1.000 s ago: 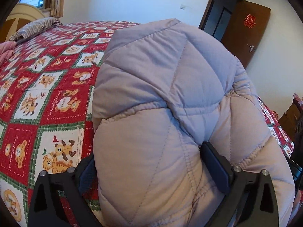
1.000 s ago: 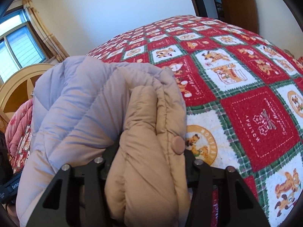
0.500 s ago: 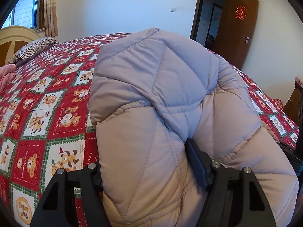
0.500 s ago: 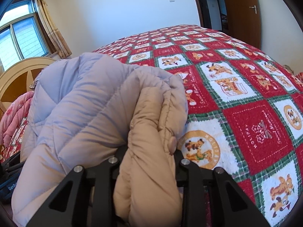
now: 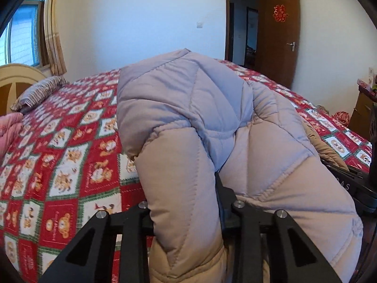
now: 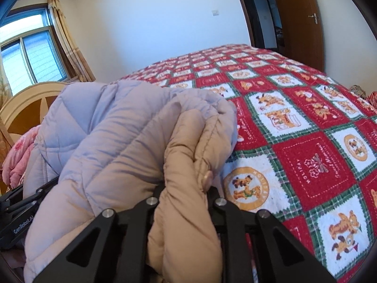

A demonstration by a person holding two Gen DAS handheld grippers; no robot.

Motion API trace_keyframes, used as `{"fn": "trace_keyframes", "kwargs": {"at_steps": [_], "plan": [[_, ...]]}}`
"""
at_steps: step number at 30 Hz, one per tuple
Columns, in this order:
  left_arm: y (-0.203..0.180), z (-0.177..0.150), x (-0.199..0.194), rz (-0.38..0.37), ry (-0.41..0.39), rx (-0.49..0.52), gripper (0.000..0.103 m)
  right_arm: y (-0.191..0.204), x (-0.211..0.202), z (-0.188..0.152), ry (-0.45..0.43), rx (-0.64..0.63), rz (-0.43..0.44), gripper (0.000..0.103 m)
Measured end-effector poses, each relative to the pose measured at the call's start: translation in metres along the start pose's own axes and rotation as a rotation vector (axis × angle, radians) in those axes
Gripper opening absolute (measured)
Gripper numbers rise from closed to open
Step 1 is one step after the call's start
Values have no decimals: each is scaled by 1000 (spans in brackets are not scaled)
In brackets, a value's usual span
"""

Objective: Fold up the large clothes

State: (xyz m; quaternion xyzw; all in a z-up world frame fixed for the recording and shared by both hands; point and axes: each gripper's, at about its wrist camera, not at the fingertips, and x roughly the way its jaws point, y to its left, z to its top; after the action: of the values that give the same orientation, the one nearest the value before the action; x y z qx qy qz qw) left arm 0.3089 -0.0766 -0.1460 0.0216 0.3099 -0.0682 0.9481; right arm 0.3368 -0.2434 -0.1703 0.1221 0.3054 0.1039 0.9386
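A home bedroom. A large bed (image 6: 306, 108) spread with a red patchwork teddy-bear quilt (image 5: 70, 165) fills the room, with a curved wooden headboard (image 6: 26, 101) at nine o'clock, a curtained window (image 6: 30, 56) at ten and a brown wooden door (image 5: 278, 35) at one.

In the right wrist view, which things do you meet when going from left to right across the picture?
pink bedding → wooden headboard → padded jacket → snap button → red patchwork quilt
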Motion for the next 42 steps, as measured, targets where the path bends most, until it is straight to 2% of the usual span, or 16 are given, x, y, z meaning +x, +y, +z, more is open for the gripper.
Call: {"fn": "trace_keyframes", "kwargs": {"at_steps": [10, 15, 19, 21, 23, 24, 26, 27, 28, 30, 33, 38, 39, 41, 42], "plan": [[30, 12, -75, 1, -97, -39, 30, 43, -60, 17, -119, -22, 103, 18], [61, 11, -113, 50, -150, -51, 29, 78, -76, 24, -155, -72, 158, 18], [85, 5, -119, 94, -139, -47, 29, 111, -77, 25, -151, -109, 206, 18], [104, -6, -104, 109, -99, -71, 29, 123, -69, 24, -113, -114, 231, 18], [122, -20, -86, 122, -52, -105, 29, 131, -51, 18, -20, -109, 261, 20], [131, -31, -74, 134, -25, -115, 29, 135, -33, 12, 57, -105, 248, 24], [140, -45, -63, 149, -16, -113, 30, 132, -6, -2, 149, -105, 214, 37], [139, -50, -61, 155, -20, -102, 31, 129, 9, -11, 188, -106, 190, 48], [138, -52, -59, 164, -26, -80, 32, 122, 21, -22, 190, -96, 172, 60], [130, -54, -56, 192, -34, -31, 34, 111, 33, -31, 201, -70, 190, 64], [128, -62, -50, 210, -49, -27, 38, 100, 55, -42, 241, -12, 249, 68], [134, -76, -45, 224, -91, -75, 40, 100, 72, -44, 263, 58, 350, 70], [133, -75, -45, 230, -93, -77, 40, 105, 75, -44, 279, 53, 372, 66], [136, -75, -46, 226, -101, -97, 40, 110, 81, -44, 303, 58, 424, 52], [137, -75, -49, 228, -107, -106, 38, 111, 83, -45, 315, 81, 461, 41]]}}
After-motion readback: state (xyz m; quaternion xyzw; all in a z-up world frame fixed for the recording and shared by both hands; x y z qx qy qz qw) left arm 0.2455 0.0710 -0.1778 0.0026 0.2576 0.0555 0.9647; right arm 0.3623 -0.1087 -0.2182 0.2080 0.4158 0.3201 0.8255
